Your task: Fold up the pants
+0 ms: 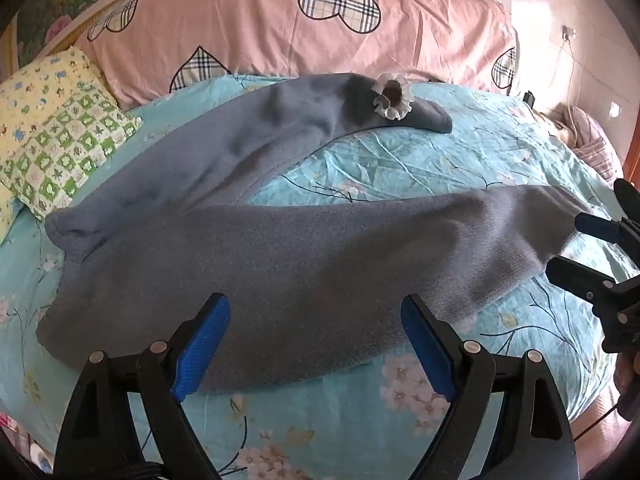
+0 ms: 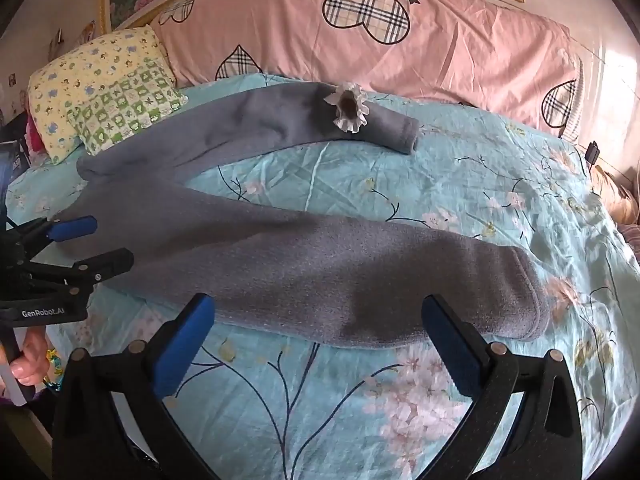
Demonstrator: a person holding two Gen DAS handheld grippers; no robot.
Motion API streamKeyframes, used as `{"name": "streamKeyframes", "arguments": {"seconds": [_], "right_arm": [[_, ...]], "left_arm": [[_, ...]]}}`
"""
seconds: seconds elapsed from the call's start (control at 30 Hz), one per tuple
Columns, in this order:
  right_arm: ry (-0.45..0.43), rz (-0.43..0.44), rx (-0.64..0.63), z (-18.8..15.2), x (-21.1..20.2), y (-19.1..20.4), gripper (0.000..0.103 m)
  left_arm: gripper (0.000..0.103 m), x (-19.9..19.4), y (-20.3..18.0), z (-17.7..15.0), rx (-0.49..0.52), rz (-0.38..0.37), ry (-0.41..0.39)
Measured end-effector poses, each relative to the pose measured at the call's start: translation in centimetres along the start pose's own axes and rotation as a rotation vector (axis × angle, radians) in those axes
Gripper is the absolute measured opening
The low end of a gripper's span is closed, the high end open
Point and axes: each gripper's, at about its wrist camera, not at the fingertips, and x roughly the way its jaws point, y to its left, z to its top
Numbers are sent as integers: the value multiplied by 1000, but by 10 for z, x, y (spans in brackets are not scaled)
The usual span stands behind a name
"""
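Grey fleece pants (image 1: 280,264) lie spread on the bed, waistband to the left and the two legs fanned apart to the right. A white ruffled ornament (image 1: 390,100) sits on the far leg. My left gripper (image 1: 316,340) hovers open over the near leg's upper part, its blue pads wide apart and nothing pinched. From the right wrist view, the pants (image 2: 320,264) end in the near cuff (image 2: 520,300), and my right gripper (image 2: 318,332) stands open just in front of that leg. Each gripper shows in the other's view: the right gripper (image 1: 568,246) by the cuff, the left gripper (image 2: 110,242) by the waist.
A turquoise floral sheet (image 1: 400,168) covers the bed. A pink quilt with plaid hearts (image 1: 280,28) lies along the far side, and a yellow-green pillow (image 1: 60,128) sits at far left. A hand (image 2: 28,360) holds the left gripper's handle. A cable (image 1: 568,80) hangs by the wall.
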Motion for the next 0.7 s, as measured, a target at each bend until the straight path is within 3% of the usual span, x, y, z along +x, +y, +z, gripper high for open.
{"name": "streamKeyframes", "arguments": {"seconds": [0.7], "right_arm": [[-13,11,4,3,-6,5,103]], "left_arm": [[88,2,-2,-2,12,5,12]]}}
